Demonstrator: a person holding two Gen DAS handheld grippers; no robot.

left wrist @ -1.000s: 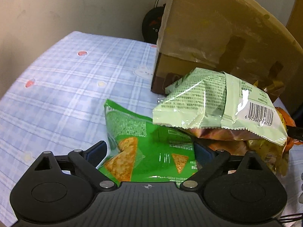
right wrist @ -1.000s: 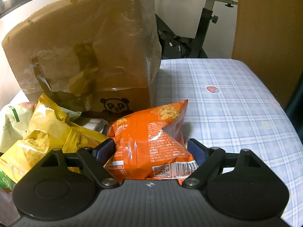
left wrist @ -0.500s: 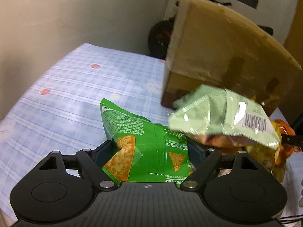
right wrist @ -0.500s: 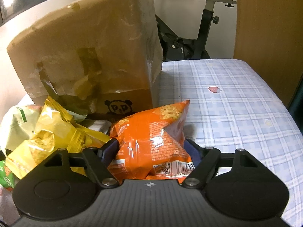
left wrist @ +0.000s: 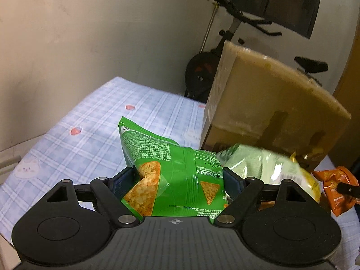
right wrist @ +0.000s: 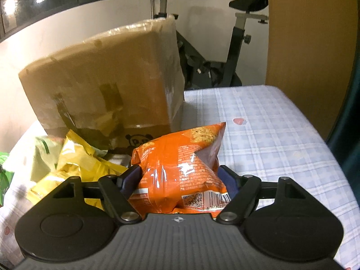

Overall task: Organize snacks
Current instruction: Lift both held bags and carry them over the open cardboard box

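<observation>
My left hand-held gripper [left wrist: 178,176] is closed onto the dark green chip bag [left wrist: 171,168], both pads pressed into its sides, bag upright and clear of the bed. My right hand-held gripper [right wrist: 180,176] is likewise clamped on the orange snack bag [right wrist: 182,164], barcode end toward the camera, its top corner pointing away from me. Both grippers are held roughly level and point forward at the cardboard box [right wrist: 108,78], which sits toward the far side of the checked bedsheet [right wrist: 270,135]. Just beyond and to the right of the left gripper lies a pale green bag [left wrist: 256,164], blurred, with a yellow bag [right wrist: 76,164] beside it; both rest near the foot of the box. In the left view the orange bag shows at the far right edge. Progress, as I judge it: early to middle. Two bags are in hand, none visibly placed anywhere final, and at least two loose bags remain in the pile. I cannot tell from these views whether the box is open or where the bags are meant to go. An exercise bike [right wrist: 238,45] stands behind the bed, well apart from the work.
</observation>
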